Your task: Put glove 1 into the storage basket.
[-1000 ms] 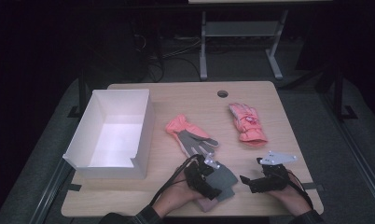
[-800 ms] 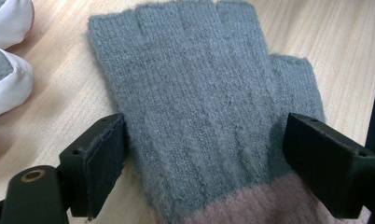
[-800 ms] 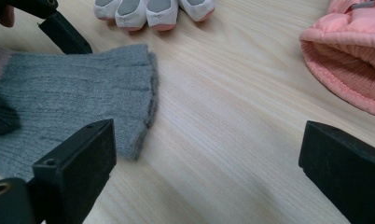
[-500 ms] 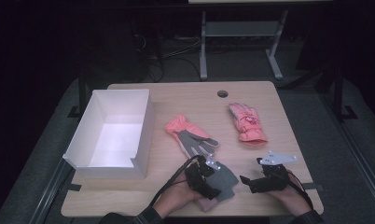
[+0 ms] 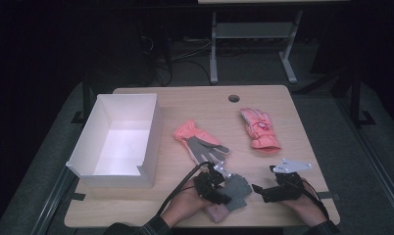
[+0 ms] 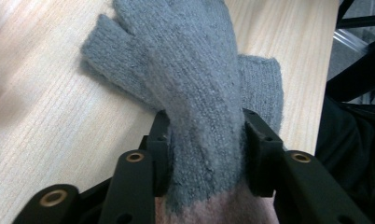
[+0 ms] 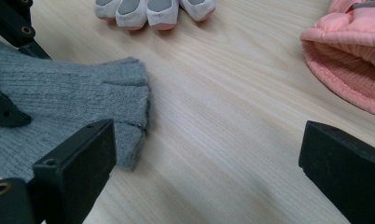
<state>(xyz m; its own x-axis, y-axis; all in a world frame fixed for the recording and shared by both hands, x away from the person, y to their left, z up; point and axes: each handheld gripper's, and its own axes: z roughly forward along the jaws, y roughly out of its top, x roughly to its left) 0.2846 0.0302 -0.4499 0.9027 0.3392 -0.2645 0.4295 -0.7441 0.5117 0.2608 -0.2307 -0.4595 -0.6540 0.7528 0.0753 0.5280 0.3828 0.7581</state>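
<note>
The grey knitted glove (image 6: 199,88) is being taken near its cuff at the lower centre of the high view, on the table (image 5: 307,127); the left gripper (image 6: 203,144) is seen clamped on it, its jaws having just been closing, with the wool bunched between the pads; the right gripper (image 7: 209,158) is held wide apart over bare wood at the lower right, nothing between its jaws; the glove is judged light, limp and compressible, likely to sag and fold once lifted, unlikely to slip from the pads and not fragile; a hold across the narrow wrist band, as now taken, is judged the surest; four gloves are counted: the grey one, a pink-and-grey work glove (image 5: 200,144) at centre, a padded pink ski glove (image 5: 259,128) to the upper right, and a pale pink piece (image 5: 215,213) under the left hand, too hidden to be named with certainty; one white box (image 5: 151,134) is counted at the left
</note>
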